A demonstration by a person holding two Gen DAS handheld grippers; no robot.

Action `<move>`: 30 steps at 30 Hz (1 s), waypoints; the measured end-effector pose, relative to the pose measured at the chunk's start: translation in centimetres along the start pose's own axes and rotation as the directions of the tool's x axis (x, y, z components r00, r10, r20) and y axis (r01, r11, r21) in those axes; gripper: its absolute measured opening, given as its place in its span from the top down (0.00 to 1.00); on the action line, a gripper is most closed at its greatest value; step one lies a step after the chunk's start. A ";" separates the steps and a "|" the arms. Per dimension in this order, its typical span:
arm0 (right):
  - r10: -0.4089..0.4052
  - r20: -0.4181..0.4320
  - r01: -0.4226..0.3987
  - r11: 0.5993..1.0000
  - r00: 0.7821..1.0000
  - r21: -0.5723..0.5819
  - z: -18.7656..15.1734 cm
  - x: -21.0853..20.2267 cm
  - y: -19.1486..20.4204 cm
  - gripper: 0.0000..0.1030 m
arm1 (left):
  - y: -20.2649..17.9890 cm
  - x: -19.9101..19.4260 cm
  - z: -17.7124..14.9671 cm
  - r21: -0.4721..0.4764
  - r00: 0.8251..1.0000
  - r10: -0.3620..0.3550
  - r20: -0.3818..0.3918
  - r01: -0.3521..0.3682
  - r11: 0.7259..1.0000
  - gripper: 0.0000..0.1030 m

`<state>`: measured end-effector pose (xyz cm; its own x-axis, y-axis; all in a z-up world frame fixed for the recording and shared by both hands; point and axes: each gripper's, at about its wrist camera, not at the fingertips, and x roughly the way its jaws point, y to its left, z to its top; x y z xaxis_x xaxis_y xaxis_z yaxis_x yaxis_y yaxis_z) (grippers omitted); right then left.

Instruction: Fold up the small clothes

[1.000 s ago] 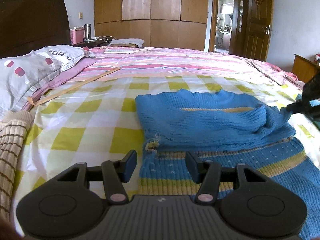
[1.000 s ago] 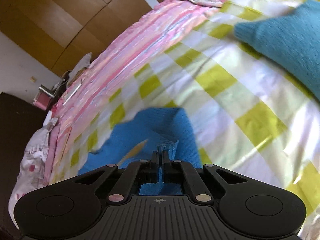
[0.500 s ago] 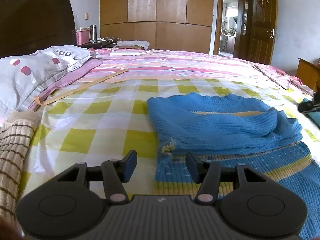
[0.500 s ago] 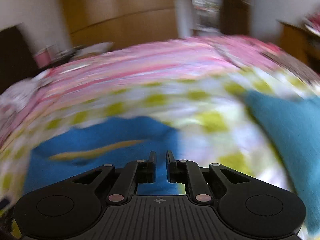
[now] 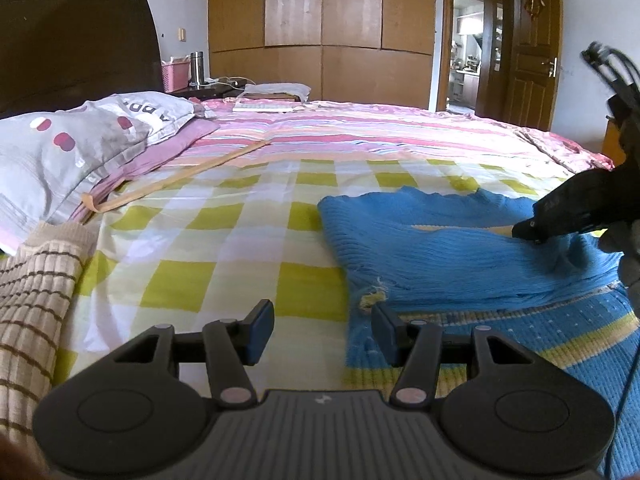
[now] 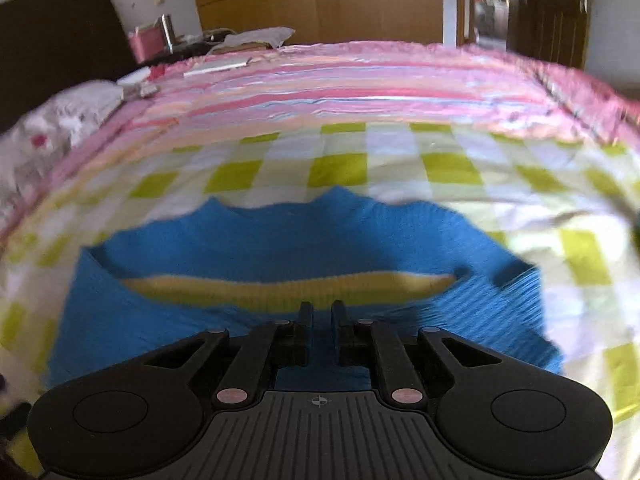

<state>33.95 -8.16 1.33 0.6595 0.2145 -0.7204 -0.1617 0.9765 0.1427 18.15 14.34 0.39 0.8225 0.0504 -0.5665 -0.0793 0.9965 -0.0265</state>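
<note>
The right gripper (image 6: 321,314), a second ago pinching a blue fold, has let it go and now hovers slightly spread over the blue sweater (image 6: 280,248) on the checked bedsheet (image 6: 340,168), so this fold seems laid, while the left gripper (image 5: 322,330) waits half open and empty at its hem

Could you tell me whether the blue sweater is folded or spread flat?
Partly folded: the blue sweater's plain upper part lies doubled over its striped lower body.

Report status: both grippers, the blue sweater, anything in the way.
Left gripper open, empty, at the blue sweater's near left edge. Right gripper just let go, jaws slightly apart, nothing between them. Sweater partly folded on the checked sheet. Nothing in the way.
</note>
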 end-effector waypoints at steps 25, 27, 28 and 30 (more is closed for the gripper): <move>-0.049 0.091 0.037 0.991 0.995 0.125 -3.7 -4.4 -9.2 0.85 | -3.7 4.6 1.1 0.130 0.996 0.071 -0.060 -0.063 0.990 0.32; -0.039 0.092 0.028 0.993 0.995 0.118 -3.9 -4.2 -9.6 0.86 | -3.6 4.6 1.2 0.130 0.994 0.079 -0.068 -0.070 0.989 0.32; -0.027 0.095 0.014 0.991 0.995 0.136 -3.9 -4.4 -9.9 0.86 | -3.6 4.5 1.3 0.126 0.994 0.084 -0.074 -0.074 0.989 0.32; 0.016 0.108 -0.037 0.980 0.994 0.196 -3.8 -4.9 -10.8 0.85 | -3.6 4.4 1.3 0.125 0.992 0.093 -0.082 -0.082 0.989 0.32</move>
<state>29.68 -19.81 0.79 0.7324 0.2308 -0.6405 -0.0386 0.9534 0.2994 22.78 11.08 -0.89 0.7628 0.1371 -0.6320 -0.0756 0.9895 0.1234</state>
